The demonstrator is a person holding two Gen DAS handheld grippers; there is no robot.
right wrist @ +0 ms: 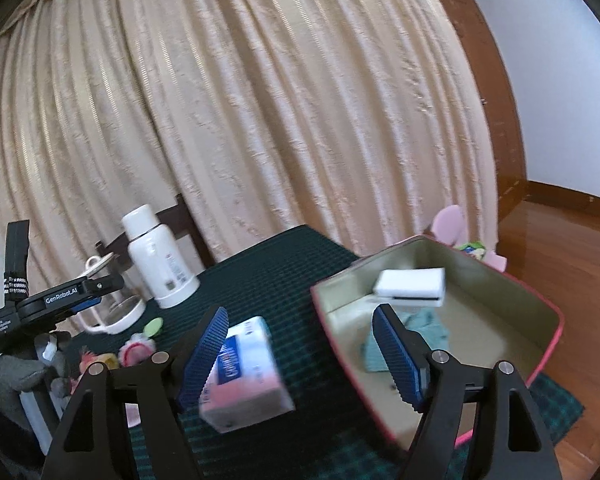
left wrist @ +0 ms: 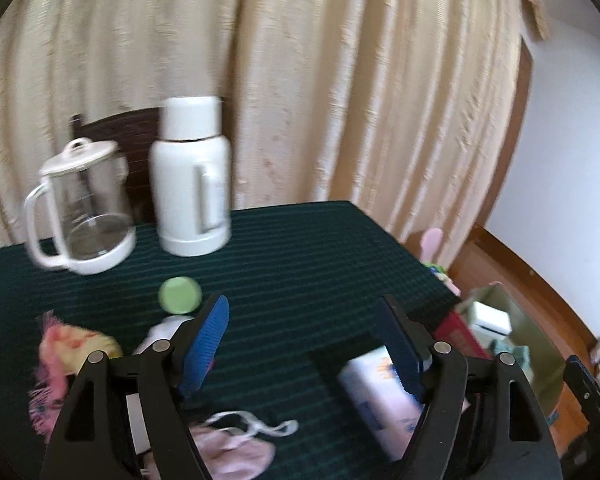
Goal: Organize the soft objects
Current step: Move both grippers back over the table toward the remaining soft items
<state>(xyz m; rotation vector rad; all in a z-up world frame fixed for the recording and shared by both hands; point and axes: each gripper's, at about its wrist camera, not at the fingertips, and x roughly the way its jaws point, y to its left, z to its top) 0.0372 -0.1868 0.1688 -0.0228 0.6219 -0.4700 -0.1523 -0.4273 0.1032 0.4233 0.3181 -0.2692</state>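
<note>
A: Tissue pack (right wrist: 246, 372), pink and white, is lying on the green tablecloth (right wrist: 284, 280) just left of the red-rimmed box (right wrist: 540, 344), its long axis slanting up-left to down-right.

B: Grippers?

A: Right gripper (right wrist: 300, 356) and left gripper (left wrist: 304, 344) are both gaping, empty. Sorting seems underway; next, I judge, closing across the pack's short sides.

Soft daylight filters through the cream pleated curtain (left wrist: 300, 80) — even, moderately bright, no hard shadows. The clear glass jug with a white lid (left wrist: 80, 208) and the white-and-pink tissue pack (right wrist: 244, 376) smear with motion blur — fisheye bending darkens the corners of both views.
</note>
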